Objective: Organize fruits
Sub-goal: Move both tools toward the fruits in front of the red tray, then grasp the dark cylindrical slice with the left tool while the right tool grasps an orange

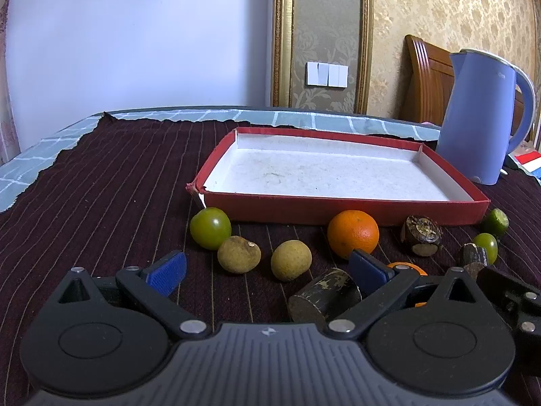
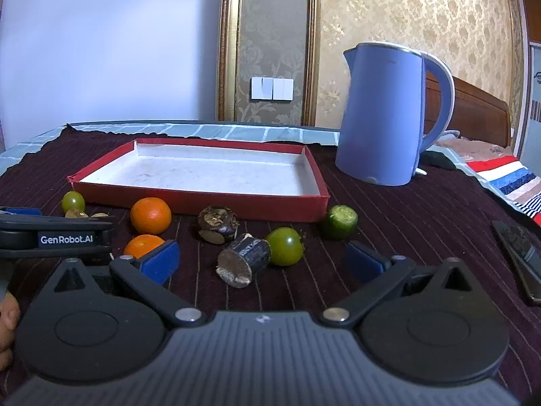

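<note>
Left wrist view: left gripper [image 1: 267, 269] wide open, holding nothing, above two longans [image 1: 290, 260]. Right gripper [image 2: 262, 260] also wide open and empty; fruits lie before the red tray [image 2: 203, 199].

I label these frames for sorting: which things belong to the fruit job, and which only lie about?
Job: red tray, oranges, green fruits, brown fruits, dark cut pieces, left gripper, right gripper.
Lying about: kettle, phone, striped cloth.
</note>
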`<state>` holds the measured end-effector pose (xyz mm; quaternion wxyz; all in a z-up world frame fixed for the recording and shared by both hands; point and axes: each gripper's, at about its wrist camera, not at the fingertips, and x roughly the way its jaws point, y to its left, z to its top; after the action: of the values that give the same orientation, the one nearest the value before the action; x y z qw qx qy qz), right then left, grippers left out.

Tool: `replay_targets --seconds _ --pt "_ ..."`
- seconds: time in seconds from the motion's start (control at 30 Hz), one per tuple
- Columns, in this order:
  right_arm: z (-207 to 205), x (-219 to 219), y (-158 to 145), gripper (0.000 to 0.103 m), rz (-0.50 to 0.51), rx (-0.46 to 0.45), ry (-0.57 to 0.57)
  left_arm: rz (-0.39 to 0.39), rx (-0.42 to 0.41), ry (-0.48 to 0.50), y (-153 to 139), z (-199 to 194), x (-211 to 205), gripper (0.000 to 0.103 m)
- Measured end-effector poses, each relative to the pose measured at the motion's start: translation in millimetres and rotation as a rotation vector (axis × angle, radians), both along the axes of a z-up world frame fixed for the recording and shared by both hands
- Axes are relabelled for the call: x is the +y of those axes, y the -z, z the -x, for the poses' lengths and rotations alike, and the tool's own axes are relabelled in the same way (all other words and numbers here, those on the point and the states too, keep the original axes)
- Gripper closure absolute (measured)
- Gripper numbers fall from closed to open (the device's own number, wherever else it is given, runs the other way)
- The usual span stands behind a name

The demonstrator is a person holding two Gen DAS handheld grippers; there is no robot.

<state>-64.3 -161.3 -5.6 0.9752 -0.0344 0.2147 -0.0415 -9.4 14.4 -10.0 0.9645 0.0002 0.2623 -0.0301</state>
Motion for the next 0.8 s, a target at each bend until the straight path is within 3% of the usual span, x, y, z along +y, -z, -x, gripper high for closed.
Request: replay_targets --seconds 0.3,0.5,0.57,0.8 --pt "13 -13 -2 0.000 0.025 0.003 -0.056 -0.107 -0.046 0.138 -8 25 6 0.000" --pt "17 -18 4 0.001 0.036 0.019 -0.068 -0.125 -0.084 0.186 -6 40 20 0.000" --pt "16 -18 5 0.008 0.019 0.026 -0.075 -0.133 -0.102 0.204 -5 42 23 0.000" --pt "16 -9 8 0.008 0.034 0.035 -0.104 -0.101 -0.119 0.291 -1 51 36 0.000"
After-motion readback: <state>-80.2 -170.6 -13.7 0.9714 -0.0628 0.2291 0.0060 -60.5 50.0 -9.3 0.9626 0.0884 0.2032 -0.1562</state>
